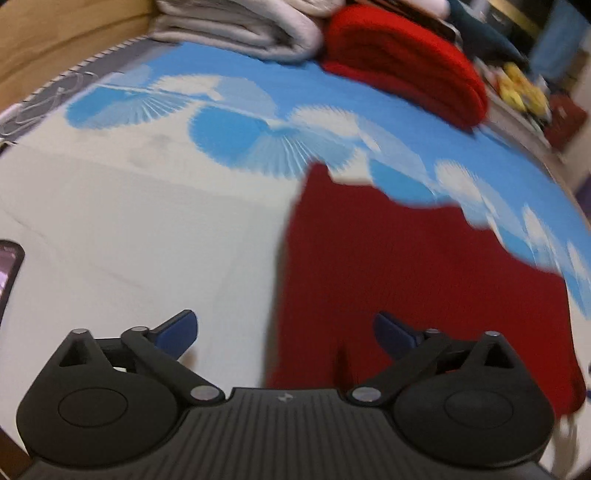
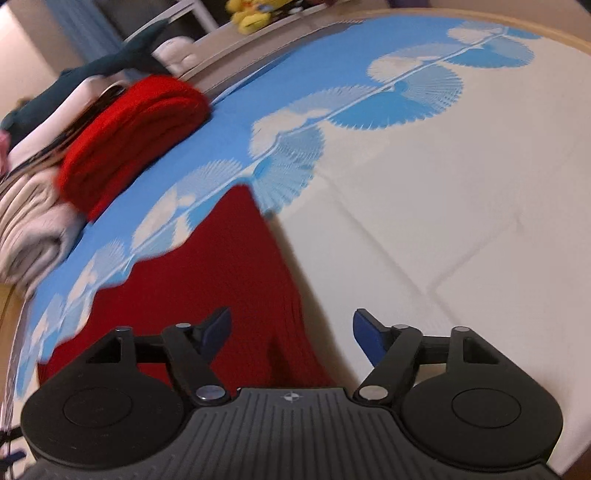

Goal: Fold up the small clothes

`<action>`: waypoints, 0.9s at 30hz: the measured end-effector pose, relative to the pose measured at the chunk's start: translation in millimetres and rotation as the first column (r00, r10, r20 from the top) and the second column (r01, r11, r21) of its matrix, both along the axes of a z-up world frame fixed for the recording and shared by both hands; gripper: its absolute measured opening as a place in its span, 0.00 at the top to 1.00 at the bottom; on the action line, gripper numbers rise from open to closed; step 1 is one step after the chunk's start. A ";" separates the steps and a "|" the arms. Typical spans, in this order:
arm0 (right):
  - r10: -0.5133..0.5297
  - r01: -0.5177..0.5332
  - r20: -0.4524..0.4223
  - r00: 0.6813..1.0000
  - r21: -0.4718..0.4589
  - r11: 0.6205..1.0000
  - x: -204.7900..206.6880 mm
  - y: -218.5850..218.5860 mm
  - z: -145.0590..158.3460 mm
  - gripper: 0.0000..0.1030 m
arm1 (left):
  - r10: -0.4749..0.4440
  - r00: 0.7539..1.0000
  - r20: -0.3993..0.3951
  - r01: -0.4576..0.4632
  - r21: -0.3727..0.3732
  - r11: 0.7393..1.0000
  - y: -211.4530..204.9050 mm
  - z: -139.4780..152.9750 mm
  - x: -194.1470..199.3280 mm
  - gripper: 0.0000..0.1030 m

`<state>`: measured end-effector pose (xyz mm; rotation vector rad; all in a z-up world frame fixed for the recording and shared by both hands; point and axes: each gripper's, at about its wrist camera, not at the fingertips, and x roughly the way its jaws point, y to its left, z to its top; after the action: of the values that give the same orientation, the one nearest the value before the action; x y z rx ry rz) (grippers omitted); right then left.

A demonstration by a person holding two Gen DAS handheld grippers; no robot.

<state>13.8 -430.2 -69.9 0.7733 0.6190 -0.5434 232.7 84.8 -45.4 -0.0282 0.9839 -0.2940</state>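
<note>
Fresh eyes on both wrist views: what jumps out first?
The dark red knit garment spread flat on the blue-and-white bed sheet, just ahead of both open grippers, left gripper and right gripper. Behind it, a folded bright red cloth sits beside folded grey blankets at the bed's far edge.

Pretty sure I'm working in somebody's bedroom here. I'm looking down at a bed with a cream and blue fan-print bedsheet point(image 2: 424, 192), with a folded bright red knit blanket point(image 2: 129, 136) and folded grey blankets point(image 1: 236, 29) stacked along its edge. There's also a yellow plush toy point(image 2: 247, 14) on a shelf behind.
</note>
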 end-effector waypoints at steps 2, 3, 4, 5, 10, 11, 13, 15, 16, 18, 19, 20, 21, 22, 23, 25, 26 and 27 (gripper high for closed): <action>0.020 -0.020 -0.008 1.000 0.029 0.999 -11.7 9.1 -3.0 0.24 | -0.024 1.000 -0.008 0.025 0.056 0.998 -1.6 -13.2 -13.0 0.01; 0.032 -0.031 -0.028 0.999 0.036 0.999 -14.4 13.1 -5.9 0.24 | -0.048 0.999 -0.020 0.049 0.066 0.997 -2.7 -20.6 -17.0 0.01; 0.046 -0.044 -0.057 0.997 0.033 0.998 -13.3 16.4 -8.5 0.23 | -0.069 0.997 -0.041 0.072 0.066 0.995 -5.5 -27.3 -18.5 0.06; 0.070 -0.068 -0.100 0.992 0.021 0.997 -11.7 21.8 -13.2 0.30 | -0.088 0.994 -0.058 0.091 0.067 0.994 -8.9 -34.7 -18.9 0.44; 0.130 -0.135 -0.109 0.985 -0.041 0.990 -20.8 31.2 -13.2 0.78 | -0.072 0.992 -0.099 0.073 0.010 0.997 9.2 -37.5 -18.2 0.70; 0.115 -0.116 -0.086 0.990 -0.015 0.993 -27.4 25.8 -14.9 0.78 | -0.048 0.992 -0.120 0.049 0.005 0.999 14.1 -40.8 -13.7 0.65; 0.075 -0.064 -0.115 0.991 0.094 0.994 -31.1 10.4 -34.0 0.77 | 0.006 0.986 -0.164 -0.011 -0.034 0.999 26.8 -47.9 -4.5 0.47; 0.078 -0.064 -0.117 0.990 0.120 0.991 -31.2 7.2 -39.3 0.71 | 0.023 0.985 -0.173 -0.029 -0.032 0.999 32.3 -44.2 -1.6 0.34; 0.077 -0.066 -0.133 0.988 0.084 0.994 -31.0 10.3 -33.8 0.57 | 0.037 0.985 -0.166 -0.041 -0.021 0.999 33.9 -39.7 -2.8 0.27; 0.023 -0.024 -0.182 0.983 -0.005 1.000 -32.6 18.5 -21.4 0.36 | 0.072 0.993 -0.099 -0.068 0.041 0.997 34.2 -23.9 -10.8 0.18; -0.008 -0.004 -0.200 0.980 -0.062 0.998 -32.9 23.9 -12.6 0.33 | 0.083 0.995 -0.058 -0.078 0.074 0.994 30.4 -13.9 -16.7 0.15; -0.024 -0.002 -0.200 0.979 -0.128 0.992 -33.0 30.0 -2.5 0.33 | 0.090 0.996 -0.010 -0.088 0.107 0.990 27.5 -4.9 -22.3 0.12; -0.032 -0.005 -0.189 0.981 -0.194 0.981 -33.8 38.3 7.3 0.33 | 0.092 0.995 0.036 -0.096 0.132 0.987 23.1 3.7 -28.0 0.09; -0.041 -0.005 -0.176 0.984 -0.250 0.968 -33.9 47.1 16.4 0.33 | 0.086 0.994 0.073 -0.095 0.135 0.986 15.0 11.0 -31.5 0.02; -0.039 -0.007 -0.149 0.988 -0.297 0.955 -34.7 58.2 24.9 0.33 | 0.079 0.991 0.111 -0.092 0.123 0.988 8.8 18.2 -38.3 0.00; 0.018 -0.042 -0.078 0.997 -0.320 0.946 -34.7 80.9 34.9 0.32 | 0.048 0.987 0.155 -0.063 0.095 0.993 -7.4 27.3 -50.4 0.00; 0.062 -0.070 -0.033 0.997 -0.303 0.950 -33.6 93.1 36.6 0.32 | 0.012 0.986 0.166 -0.027 0.085 0.996 -19.8 28.6 -54.3 0.00; 0.116 -0.107 0.017 0.993 -0.275 0.955 -31.0 104.7 35.9 0.32 | -0.021 0.985 0.170 0.006 0.087 0.996 -32.7 27.6 -56.6 0.00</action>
<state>-17.2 -325.5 -34.0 0.4820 0.5394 -0.4986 176.0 52.1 -17.8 0.0809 0.8253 -0.2615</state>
